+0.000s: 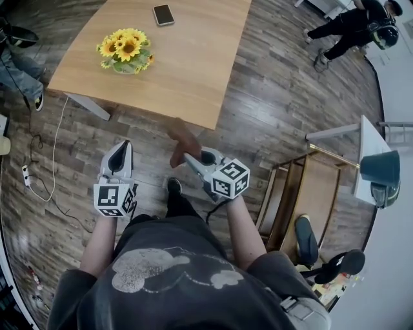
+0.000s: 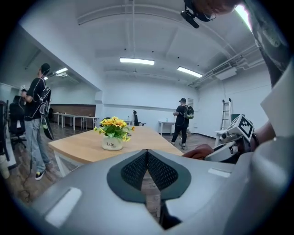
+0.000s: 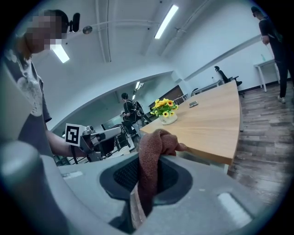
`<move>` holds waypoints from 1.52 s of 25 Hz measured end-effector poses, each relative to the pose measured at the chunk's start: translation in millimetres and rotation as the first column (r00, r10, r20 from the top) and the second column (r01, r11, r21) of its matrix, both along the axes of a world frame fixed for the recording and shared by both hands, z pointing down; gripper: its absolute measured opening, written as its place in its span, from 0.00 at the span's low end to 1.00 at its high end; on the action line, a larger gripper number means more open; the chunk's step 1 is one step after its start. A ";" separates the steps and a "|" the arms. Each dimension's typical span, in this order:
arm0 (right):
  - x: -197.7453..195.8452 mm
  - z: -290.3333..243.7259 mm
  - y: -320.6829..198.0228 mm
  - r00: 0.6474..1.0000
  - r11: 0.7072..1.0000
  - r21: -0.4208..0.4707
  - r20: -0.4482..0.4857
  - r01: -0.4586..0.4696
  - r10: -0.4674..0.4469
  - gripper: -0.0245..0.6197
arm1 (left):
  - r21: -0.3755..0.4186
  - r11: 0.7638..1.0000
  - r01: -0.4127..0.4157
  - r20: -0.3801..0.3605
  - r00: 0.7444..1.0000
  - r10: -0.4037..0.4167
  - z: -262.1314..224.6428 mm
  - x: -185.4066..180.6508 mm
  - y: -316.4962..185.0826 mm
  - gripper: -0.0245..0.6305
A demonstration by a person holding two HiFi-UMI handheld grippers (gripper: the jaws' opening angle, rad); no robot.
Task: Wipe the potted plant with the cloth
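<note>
A potted plant (image 1: pixel 125 51) with yellow flowers in a white pot stands near the left end of a wooden table (image 1: pixel 187 64); the same potted plant (image 2: pixel 113 134) shows ahead in the left gripper view, and small and far as the potted plant (image 3: pixel 164 110) in the right gripper view. My right gripper (image 1: pixel 184 153) is shut on a reddish-brown cloth (image 3: pixel 150 161), which bunches above its jaws and pokes out as the cloth (image 1: pixel 181 139) just short of the table's near edge. My left gripper (image 1: pixel 120 149) is shut with nothing in it, pads (image 2: pixel 137 170) touching. Both are held over the floor, short of the table.
A phone (image 1: pixel 163 14) lies on the table's far side. A wooden shelf unit (image 1: pixel 303 193) and a white side table (image 1: pixel 364 151) stand to the right. People stand around the room's edges (image 1: pixel 352 29). A white cable (image 1: pixel 55 155) runs over the floor at left.
</note>
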State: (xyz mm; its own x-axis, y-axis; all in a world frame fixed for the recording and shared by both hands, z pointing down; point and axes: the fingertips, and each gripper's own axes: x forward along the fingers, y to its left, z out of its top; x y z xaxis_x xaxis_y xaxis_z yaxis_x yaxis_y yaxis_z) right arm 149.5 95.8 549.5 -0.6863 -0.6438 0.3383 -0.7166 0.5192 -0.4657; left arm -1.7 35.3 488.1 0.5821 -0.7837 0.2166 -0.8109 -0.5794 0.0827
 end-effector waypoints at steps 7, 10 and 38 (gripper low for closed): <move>-44.0 -16.5 50.0 0.999 0.999 0.051 -0.037 -0.011 0.013 0.11 | 0.042 0.999 -0.006 -0.054 0.998 0.008 -18.1 -37.5 51.1 0.07; -62.4 -23.9 79.5 0.999 0.997 0.080 -0.034 -0.023 0.025 0.11 | 0.063 0.998 0.014 -0.083 0.997 -0.008 -27.5 -57.3 83.9 0.07; -119.8 -51.5 230.7 0.987 0.981 0.151 -0.084 -0.120 0.134 0.11 | 0.084 0.994 -0.075 -0.145 0.986 0.087 -34.9 -100.0 246.3 0.07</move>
State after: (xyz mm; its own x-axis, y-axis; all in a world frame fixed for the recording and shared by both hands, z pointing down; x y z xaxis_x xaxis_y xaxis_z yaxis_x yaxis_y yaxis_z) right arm 29.7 326.5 497.9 -0.5658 -0.7704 0.2939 -0.8177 0.4784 -0.3200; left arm -101.7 281.6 453.1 0.6655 -0.7438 0.0629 -0.7431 -0.6521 0.1503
